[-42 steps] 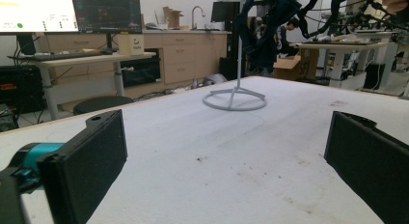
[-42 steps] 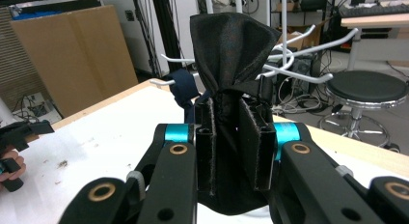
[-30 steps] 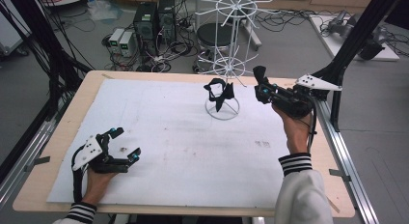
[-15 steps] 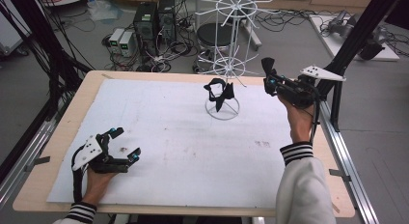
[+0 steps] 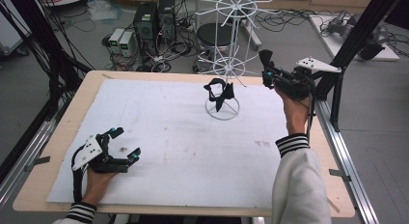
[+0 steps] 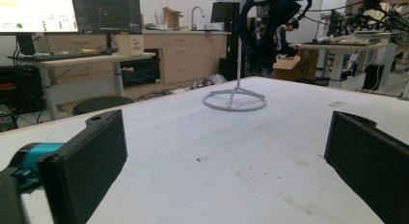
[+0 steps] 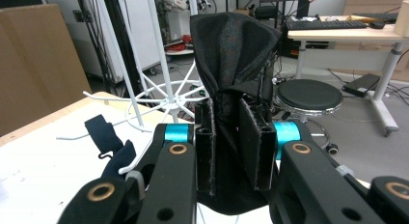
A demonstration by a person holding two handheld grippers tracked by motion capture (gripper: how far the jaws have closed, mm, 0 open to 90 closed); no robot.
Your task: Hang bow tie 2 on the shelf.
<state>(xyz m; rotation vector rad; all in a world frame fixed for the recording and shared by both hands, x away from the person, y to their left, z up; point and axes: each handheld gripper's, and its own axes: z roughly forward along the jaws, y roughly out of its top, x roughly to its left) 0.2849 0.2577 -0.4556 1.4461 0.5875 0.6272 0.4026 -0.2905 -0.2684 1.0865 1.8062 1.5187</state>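
Bench [image 5: 159,132]: pale wood rim, topped with a white matte sheet, lightly scuffed and speckled.

White wire rack [image 5: 230,64]: thin rods, ring base set near the far edge of the bench, right of centre; spoked hoops up the pole. A black cloth item [image 5: 218,92] is hung low on it, just above the base ring.

Right gripper [image 5: 266,69]: held above the far right corner of the bench, level with the lower spoked hoop and just to its right. Its jaws are clamped on a black cloth piece [image 7: 231,64]; in the right gripper view the cloth is seen pinched between the two pads, bunched and folded, soft woven texture, standing up above the jaws and hanging below them.

Left gripper [image 5: 124,144]: rested on the sheet near the front left corner, jaws spread wide, nothing between them. Black flat pads, teal fittings at the joints.

Versus a second ago: the right gripper with its cloth has been carried right and slightly up, away from the rack pole. Left gripper unchanged. Hung cloth item unchanged.
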